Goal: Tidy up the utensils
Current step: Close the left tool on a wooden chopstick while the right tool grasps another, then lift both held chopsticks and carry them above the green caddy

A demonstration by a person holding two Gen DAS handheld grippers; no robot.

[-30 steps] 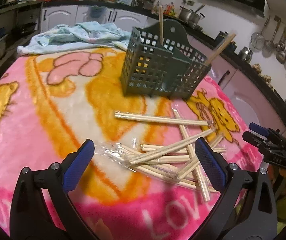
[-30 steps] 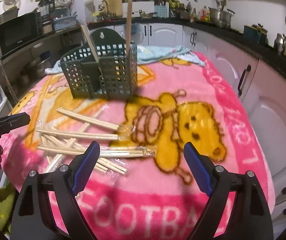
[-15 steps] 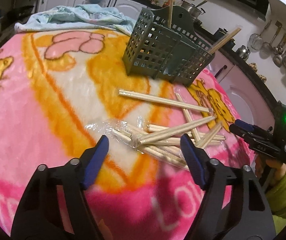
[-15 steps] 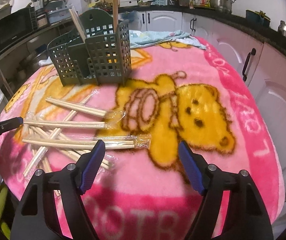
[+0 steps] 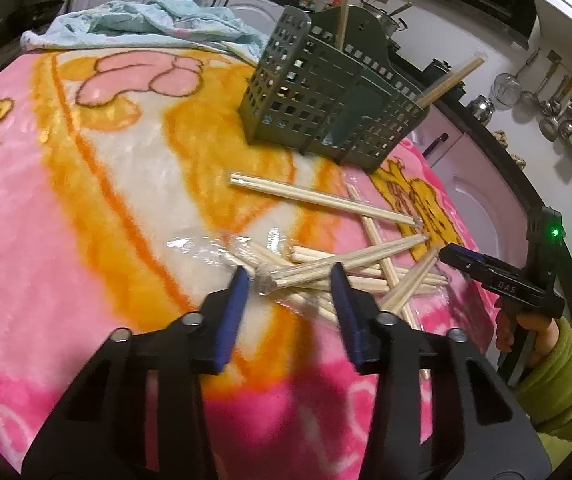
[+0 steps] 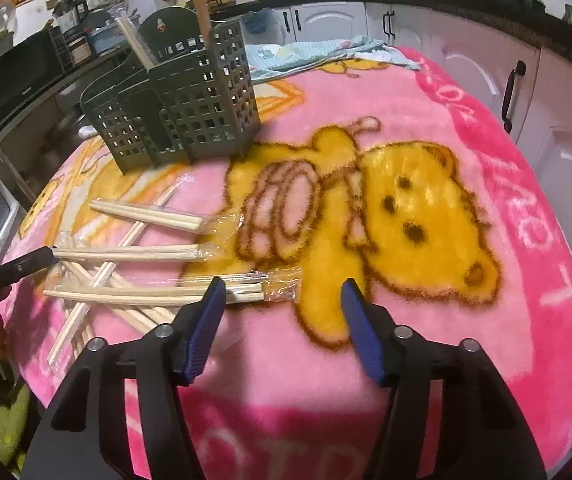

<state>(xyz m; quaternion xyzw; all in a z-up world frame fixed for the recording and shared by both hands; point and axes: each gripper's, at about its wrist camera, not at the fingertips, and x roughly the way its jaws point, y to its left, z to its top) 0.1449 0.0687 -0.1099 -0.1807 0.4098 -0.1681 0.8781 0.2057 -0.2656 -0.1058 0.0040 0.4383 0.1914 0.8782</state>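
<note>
Several pairs of wooden chopsticks in clear wrappers point(image 5: 350, 268) lie piled on a pink cartoon blanket point(image 5: 65, 208). A grey perforated utensil caddy point(image 5: 330, 100) stands behind them, with two chopstick pairs standing in it. My left gripper point(image 5: 290, 276) is open, its blue pads on either side of the wrapped near end of one pair. My right gripper point(image 6: 281, 288) is open just above the wrapped end of the nearest pair point(image 6: 173, 292). The caddy point(image 6: 177, 96) is at upper left in the right wrist view.
A light blue cloth point(image 5: 145, 28) lies bunched at the blanket's far edge. Kitchen counters, cabinets and hanging utensils point(image 5: 558, 104) surround the table. The right gripper point(image 5: 498, 280) shows at the right edge of the left wrist view.
Both grippers have moved forward and down toward the chopstick pile. The left jaws have narrowed around one pair's wrapped end. The right gripper has come closer to the nearest pair.
</note>
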